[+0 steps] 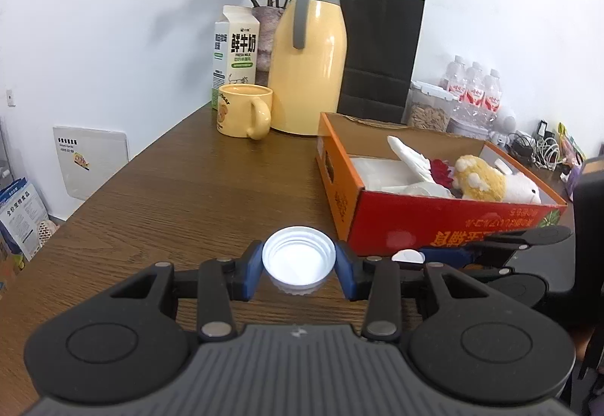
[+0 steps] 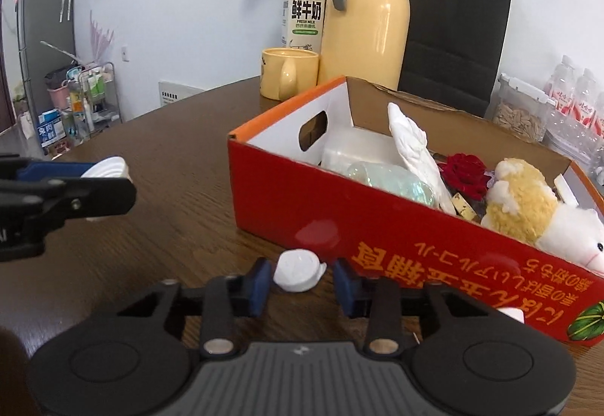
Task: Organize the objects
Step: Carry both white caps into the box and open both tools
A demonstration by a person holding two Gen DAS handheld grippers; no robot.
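Two white caps: the left gripper (image 1: pixel 298 267) jaws grasp one cap (image 1: pixel 299 260); a smaller cap (image 2: pixel 298 270) sits between the right gripper's (image 2: pixel 302 282) unclenched jaws. One red box (image 2: pixel 377 227) stands just right.

You have one box (image 1: pixel 377 223) on one surface (image 1: pixel 188 189). Two tongs show in front of the box: the left tongs (image 1: pixel 298 265) and the right tongs (image 2: pixel 302 276). You can count two white caps in front of the box as well: one wide cap (image 1: pixel 298 261) and one small cap (image 2: pixel 298 270). Behind the box you have one jug (image 1: pixel 309 68), one mug (image 1: pixel 243 108), one milk carton (image 1: pixel 236 46), one vase (image 1: pixel 266 34) of dried roses and one black bag (image 1: pixel 377 50). Past the box's far right corner, count one seed jar (image 1: pixel 430 106) and three bottles (image 1: pixel 473 83) in a pack. Inside the box you have one plush toy (image 1: pixel 487 182), one red rose (image 1: pixel 441 170) and one white wing (image 1: pixel 411 155).
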